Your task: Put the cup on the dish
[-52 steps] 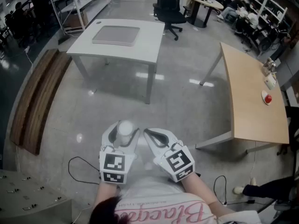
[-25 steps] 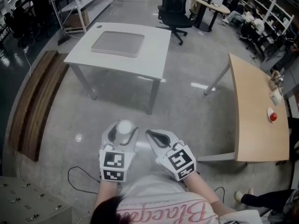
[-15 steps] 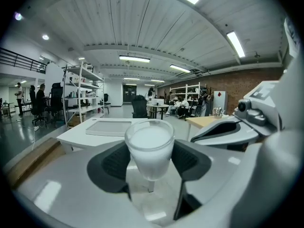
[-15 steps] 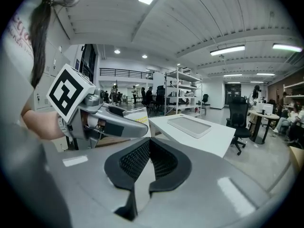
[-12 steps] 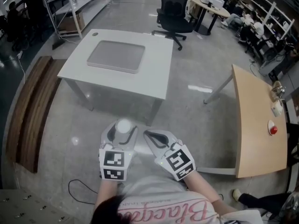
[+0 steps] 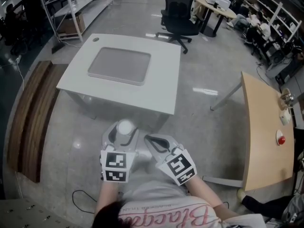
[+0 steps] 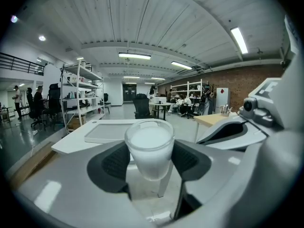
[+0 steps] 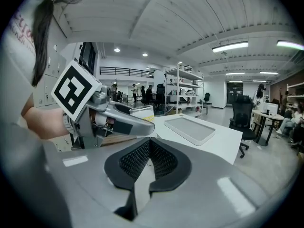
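A frosted white cup [image 7: 148, 147] stands upright between the pads of my left gripper [image 7: 149, 161], which is shut on it. The head view has that cup [image 6: 125, 127] held over the floor, just short of the white table [image 6: 164, 75]. A flat grey rectangular dish [image 6: 119, 65] lies on that table, and it shows as a shallow tray [image 8: 189, 128] in the right gripper view and as a pale slab [image 7: 107, 131] in the left gripper view. My right gripper [image 6: 155, 141] is beside the left one, jaws shut, its black pads [image 8: 164, 161] meeting with nothing in them.
A wooden bench [image 6: 26, 120] runs along the left. A light wood table [image 6: 266, 137] with a red object [image 6: 281, 139] stands at the right. A black office chair [image 6: 179, 11] is behind the white table, with shelving [image 6: 71, 4] at the far left. A black cable [image 6: 83, 198] lies on the floor.
The white table with the dish has come nearer and lower in the head view. Both grippers keep their pose, and the cup stays gripped.
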Demonstrator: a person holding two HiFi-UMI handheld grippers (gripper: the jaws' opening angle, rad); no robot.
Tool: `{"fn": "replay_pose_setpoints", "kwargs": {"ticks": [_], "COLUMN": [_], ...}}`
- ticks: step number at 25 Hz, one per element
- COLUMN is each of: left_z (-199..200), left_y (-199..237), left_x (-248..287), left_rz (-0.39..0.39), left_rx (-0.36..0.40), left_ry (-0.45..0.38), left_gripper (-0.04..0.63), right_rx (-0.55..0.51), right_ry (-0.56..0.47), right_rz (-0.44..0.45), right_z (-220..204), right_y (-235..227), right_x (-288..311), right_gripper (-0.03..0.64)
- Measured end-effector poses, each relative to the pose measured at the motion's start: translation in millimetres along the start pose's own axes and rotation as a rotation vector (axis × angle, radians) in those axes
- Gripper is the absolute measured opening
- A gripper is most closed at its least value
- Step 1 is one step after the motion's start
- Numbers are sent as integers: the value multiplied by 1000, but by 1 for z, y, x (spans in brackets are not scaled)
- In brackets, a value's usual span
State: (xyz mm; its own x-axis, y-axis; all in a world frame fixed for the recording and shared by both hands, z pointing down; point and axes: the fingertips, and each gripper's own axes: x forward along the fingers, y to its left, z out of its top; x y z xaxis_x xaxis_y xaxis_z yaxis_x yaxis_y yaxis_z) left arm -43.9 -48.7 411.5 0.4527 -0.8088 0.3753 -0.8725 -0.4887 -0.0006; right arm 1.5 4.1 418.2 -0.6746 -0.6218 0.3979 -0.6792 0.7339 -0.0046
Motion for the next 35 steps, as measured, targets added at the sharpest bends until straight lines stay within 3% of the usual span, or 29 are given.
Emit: {"fn": "replay_pose_setpoints", "kwargs": {"ticks": [6,22,29,35], "left_z": [7,28,41,38], "left_y": [19,106,139,159], "left_x": [26,134,181,227], "left_rz": [9,77,101,109], "left_rx": [-16,-43,-16,42], "left_ry": [8,62,54,44], "left_gripper": [264,264,264,265], "right_rx": [69,67,80,153], "right_ry": [4,36,56,86], "right_rz": [28,104,131,159], "right_z": [6,49,62,57], "right_y": [-24,-103,-138,-162], "right_x": [23,120,160,190], "right_gripper": [2,2,2,2]}}
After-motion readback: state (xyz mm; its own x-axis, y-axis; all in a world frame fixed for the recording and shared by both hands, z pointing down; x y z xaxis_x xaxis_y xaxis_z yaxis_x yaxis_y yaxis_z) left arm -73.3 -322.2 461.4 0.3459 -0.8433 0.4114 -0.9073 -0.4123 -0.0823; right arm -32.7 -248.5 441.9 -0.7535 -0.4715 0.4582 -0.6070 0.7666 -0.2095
